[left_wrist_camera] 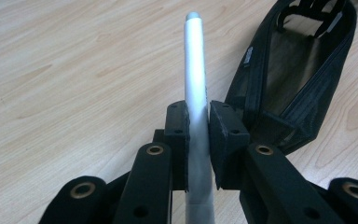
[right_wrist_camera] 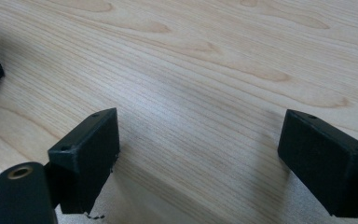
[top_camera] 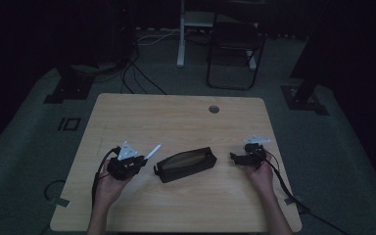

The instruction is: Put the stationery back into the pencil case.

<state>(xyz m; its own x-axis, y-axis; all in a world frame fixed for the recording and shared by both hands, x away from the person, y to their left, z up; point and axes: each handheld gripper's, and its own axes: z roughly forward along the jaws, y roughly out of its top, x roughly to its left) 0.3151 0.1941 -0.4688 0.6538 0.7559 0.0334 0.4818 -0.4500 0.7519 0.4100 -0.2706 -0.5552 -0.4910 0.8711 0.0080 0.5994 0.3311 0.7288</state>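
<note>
Step in hand: you hold the white pen (left_wrist_camera: 196, 84) ready for packing; it is not yet in the black pencil case (top_camera: 186, 164).
Left gripper (left_wrist_camera: 197, 135): jaws pinching the pen at mid-barrel, tip pointing away over the table (top_camera: 176, 117).
Pen location: lifted, just left of the case, whose mouth lies unzipped.
Right gripper (right_wrist_camera: 198, 154): jaws spread wide, holding nothing, near the case's right end.
Next move, by judgement: you must swing the tip toward the opening and slide it in lengthwise.
</note>
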